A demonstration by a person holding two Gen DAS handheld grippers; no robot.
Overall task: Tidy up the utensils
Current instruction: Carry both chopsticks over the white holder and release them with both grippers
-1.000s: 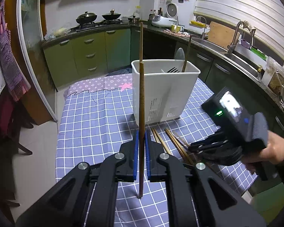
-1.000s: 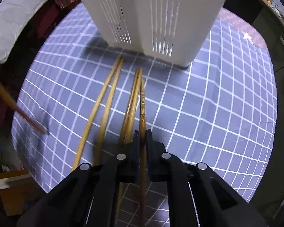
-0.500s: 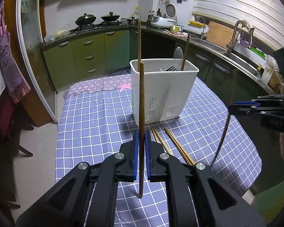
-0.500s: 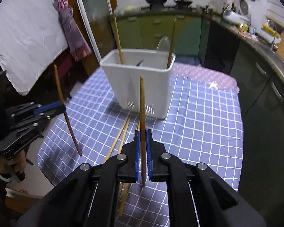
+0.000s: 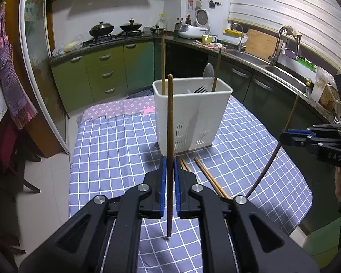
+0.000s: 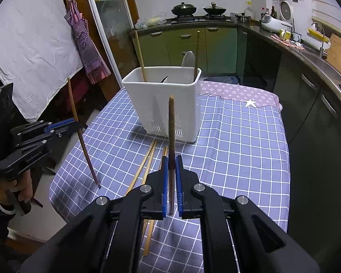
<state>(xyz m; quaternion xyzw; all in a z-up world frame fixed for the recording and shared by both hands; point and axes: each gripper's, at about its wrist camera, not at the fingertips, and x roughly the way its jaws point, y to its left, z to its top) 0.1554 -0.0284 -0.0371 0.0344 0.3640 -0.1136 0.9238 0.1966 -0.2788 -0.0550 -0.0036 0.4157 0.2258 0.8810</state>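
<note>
In the left wrist view my left gripper (image 5: pixel 169 161) is shut on a dark brown chopstick (image 5: pixel 169 113) that stands upright, its lower tip on the checked cloth. My right gripper (image 6: pixel 171 159) is shut on another brown chopstick (image 6: pixel 171 122), held upright above the table. Each gripper also shows in the other's view: the right gripper (image 5: pixel 291 134) at the right edge, the left gripper (image 6: pixel 75 122) at the left. The white utensil caddy (image 5: pixel 191 118) (image 6: pixel 161 104) stands mid-table with two chopsticks, a spoon and a fork in it. Several loose chopsticks (image 5: pixel 206 175) (image 6: pixel 145 166) lie in front of it.
The table carries a blue checked cloth (image 6: pixel 238 141) with a purple patterned cloth (image 6: pixel 238 92) at its far end. Green kitchen cabinets (image 5: pixel 102 77), a stove with pans and a sink counter (image 5: pixel 284 72) ring the room. A hand (image 6: pixel 13 188) grips the left tool.
My right gripper has risen from the table with one chopstick pinched in it and tilted up to face the caddy. The left gripper and its chopstick stayed put.
</note>
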